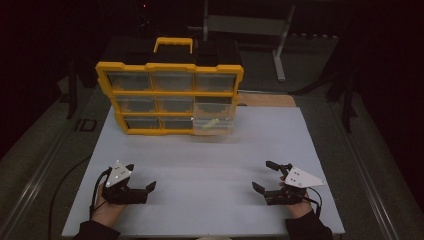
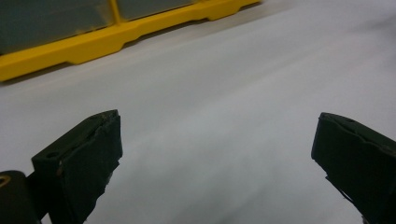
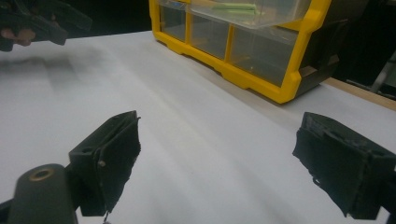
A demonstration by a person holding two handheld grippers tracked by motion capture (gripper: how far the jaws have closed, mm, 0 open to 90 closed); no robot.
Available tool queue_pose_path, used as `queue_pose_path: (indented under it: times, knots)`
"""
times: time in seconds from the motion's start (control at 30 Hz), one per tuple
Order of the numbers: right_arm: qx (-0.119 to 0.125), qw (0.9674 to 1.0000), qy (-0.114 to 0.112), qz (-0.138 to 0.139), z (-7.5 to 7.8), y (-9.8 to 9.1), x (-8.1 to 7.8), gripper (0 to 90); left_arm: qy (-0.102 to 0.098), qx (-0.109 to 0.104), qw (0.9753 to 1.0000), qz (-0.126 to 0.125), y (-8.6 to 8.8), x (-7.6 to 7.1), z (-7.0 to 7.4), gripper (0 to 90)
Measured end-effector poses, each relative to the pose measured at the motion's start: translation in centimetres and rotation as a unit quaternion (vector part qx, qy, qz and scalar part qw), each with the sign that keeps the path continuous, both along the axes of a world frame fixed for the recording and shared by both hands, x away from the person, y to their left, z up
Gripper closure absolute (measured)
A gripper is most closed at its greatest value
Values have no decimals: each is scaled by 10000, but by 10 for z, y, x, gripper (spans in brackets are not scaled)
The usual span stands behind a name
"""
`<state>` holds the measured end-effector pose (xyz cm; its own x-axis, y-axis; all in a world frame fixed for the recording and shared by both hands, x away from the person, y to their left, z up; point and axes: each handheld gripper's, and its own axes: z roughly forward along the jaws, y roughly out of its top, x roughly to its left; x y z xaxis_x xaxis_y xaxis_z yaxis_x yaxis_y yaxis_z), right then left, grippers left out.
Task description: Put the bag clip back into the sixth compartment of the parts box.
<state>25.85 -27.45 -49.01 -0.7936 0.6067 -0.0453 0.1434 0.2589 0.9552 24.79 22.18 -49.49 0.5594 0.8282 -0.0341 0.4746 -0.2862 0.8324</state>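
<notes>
A yellow organizer (image 1: pixel 172 93) with clear drawers stands upright at the back of the white table (image 1: pixel 215 155). Its bottom right drawer (image 1: pixel 214 126) is pulled out a little, with a green item (image 1: pixel 211 123) inside. My left gripper (image 1: pixel 141 176) rests open near the front left, holding nothing. My right gripper (image 1: pixel 261 174) rests open near the front right, also holding nothing. The left gripper view has its open jaws (image 2: pixel 217 140) over bare table, the organizer's yellow base (image 2: pixel 93 44) beyond. In the right gripper view, past the open jaws (image 3: pixel 217 140), are the organizer (image 3: pixel 252 77), the pulled-out drawer (image 3: pixel 252 11) and the green item (image 3: pixel 233 6).
A wooden board (image 1: pixel 267 100) shows behind the table's back right edge. A metal stand (image 1: pixel 280 45) is in the dark background. A cable (image 1: pixel 65 180) trails off the table's left side. The other hand's gripper (image 3: pixel 37 23) appears far off in the right gripper view.
</notes>
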Motion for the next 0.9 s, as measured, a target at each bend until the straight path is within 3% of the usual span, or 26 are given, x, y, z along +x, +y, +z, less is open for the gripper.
queue_pose_path:
  times: [0.2,0.37,0.53,0.8,0.9]
  knots:
    - [-10,10000,3,-5,-1,0,1,134,-246,138,9977,608,2,0,-11,16]
    - [-22,10000,13,-10,-1,1,1,134,-432,133,9963,736,-1,0,-18,15]
    - [-40,10000,13,14,-1,1,2,134,-598,-79,9960,653,-6,1,-21,16]
    - [-42,10000,26,15,-1,4,4,134,-1211,-327,9916,310,-4,-3,-21,16]
    - [-88,10000,12,38,-2,6,4,134,-1222,-344,9915,285,-3,-4,-20,16]
